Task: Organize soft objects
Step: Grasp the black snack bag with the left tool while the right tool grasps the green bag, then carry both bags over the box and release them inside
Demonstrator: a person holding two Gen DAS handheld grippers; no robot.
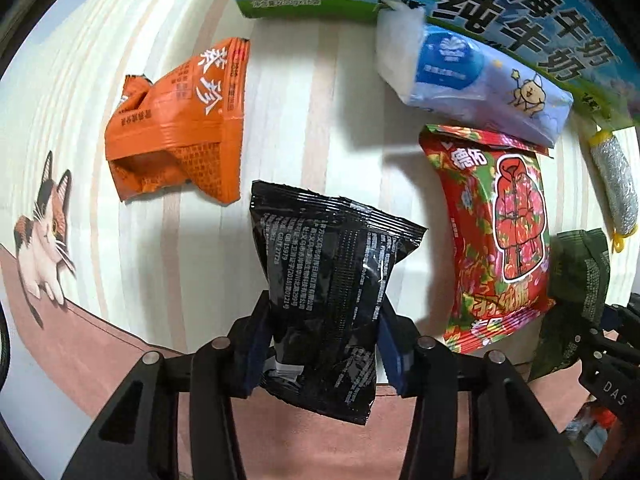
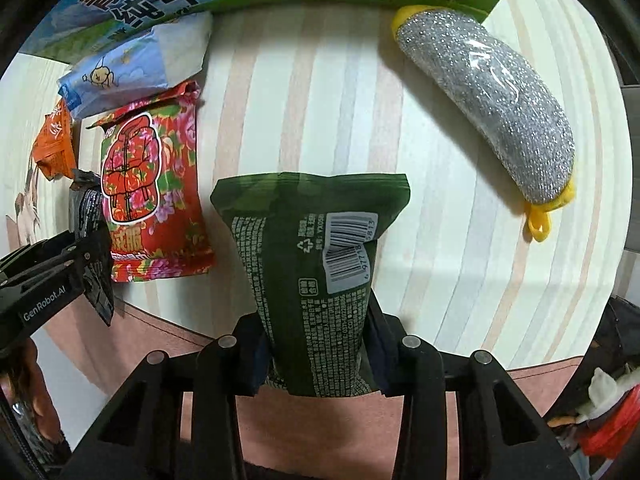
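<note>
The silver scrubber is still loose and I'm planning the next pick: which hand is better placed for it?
Right. The silver scrubber lies closer to the right gripper, though its fingers are shut on the green packet. The left gripper holds the black packet.

"GenRobot.AI" on left gripper (image 2: 86,280); "纯牛奶" on milk carton (image 1: 520,20)

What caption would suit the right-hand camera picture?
Right gripper clamps a green packet above the striped table, silver scrubber lying nearby.
</note>
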